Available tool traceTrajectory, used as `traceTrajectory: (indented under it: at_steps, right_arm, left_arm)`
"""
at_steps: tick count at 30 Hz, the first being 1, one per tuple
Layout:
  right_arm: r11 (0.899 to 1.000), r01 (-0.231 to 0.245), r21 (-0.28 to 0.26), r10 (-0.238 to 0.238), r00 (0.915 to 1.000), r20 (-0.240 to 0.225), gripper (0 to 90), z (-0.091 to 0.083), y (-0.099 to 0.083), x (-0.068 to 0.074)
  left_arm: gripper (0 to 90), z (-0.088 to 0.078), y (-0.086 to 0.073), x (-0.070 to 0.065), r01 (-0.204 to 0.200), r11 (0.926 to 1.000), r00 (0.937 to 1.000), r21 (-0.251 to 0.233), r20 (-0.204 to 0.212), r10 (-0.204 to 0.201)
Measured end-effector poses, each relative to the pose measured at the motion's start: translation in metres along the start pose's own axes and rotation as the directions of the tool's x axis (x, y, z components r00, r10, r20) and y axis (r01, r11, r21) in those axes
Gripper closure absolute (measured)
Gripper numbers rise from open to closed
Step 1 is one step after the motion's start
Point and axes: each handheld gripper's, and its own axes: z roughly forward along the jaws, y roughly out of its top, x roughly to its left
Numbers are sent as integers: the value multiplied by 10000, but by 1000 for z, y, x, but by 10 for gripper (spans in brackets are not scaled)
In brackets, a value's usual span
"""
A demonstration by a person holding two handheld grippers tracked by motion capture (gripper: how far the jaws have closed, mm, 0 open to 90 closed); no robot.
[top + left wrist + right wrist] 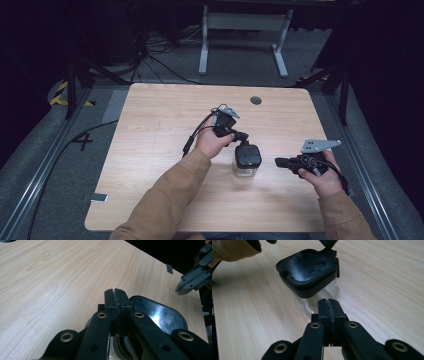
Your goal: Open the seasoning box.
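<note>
A clear square container (247,170) with a glossy black lid (248,155) stands on the wooden table (150,150), right of centre. My left gripper (243,137) is shut with nothing between its pads, its tips at the lid's far edge. In the left gripper view the shut jaws (116,293) sit just over the lid (160,315). My right gripper (278,161) lies level to the container's right, shut and empty, a short gap away. In the right gripper view its jaws (329,302) point at the clear wall (317,296) under the lid (307,267).
A round grommet (256,100) sits in the table's far edge. A small grey tag (99,198) lies at the near left corner. Cables and a white frame (245,30) are on the floor beyond the table. The other gripper (192,281) shows at the right of the left gripper view.
</note>
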Motion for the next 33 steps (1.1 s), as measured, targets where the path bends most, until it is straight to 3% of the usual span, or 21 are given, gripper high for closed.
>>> traceTrajectory:
  at_steps: [14,22,23,25,28,33]
  right_arm:
    - [9996,249,135,-238,9968,-760,900,22,8,14]
    - [9995,270,176,-254,9958,-874,900,31,9,16]
    - [9996,252,162,-237,9959,-873,900,31,10,16]
    - [9997,219,124,-207,9956,-914,900,31,10,15]
    - [9999,152,2,-151,9947,-1019,900,30,10,14]
    - [9993,-3,-379,-36,9946,-1035,900,28,14,13]
  left_arm:
    - [898,0,0,1,57,10000,10000,-26,57,-57]
    - [895,-1,-2,1,51,10000,9999,-68,119,-50]
    - [858,-3,-3,0,169,9996,9998,-222,133,-166]
    - [766,-12,-3,-3,236,9970,9997,-735,21,-235]
    - [752,-32,-6,-10,100,9922,9995,-1246,-287,-137]
    - [791,-68,-22,-28,-181,9874,9985,-1569,-541,97]
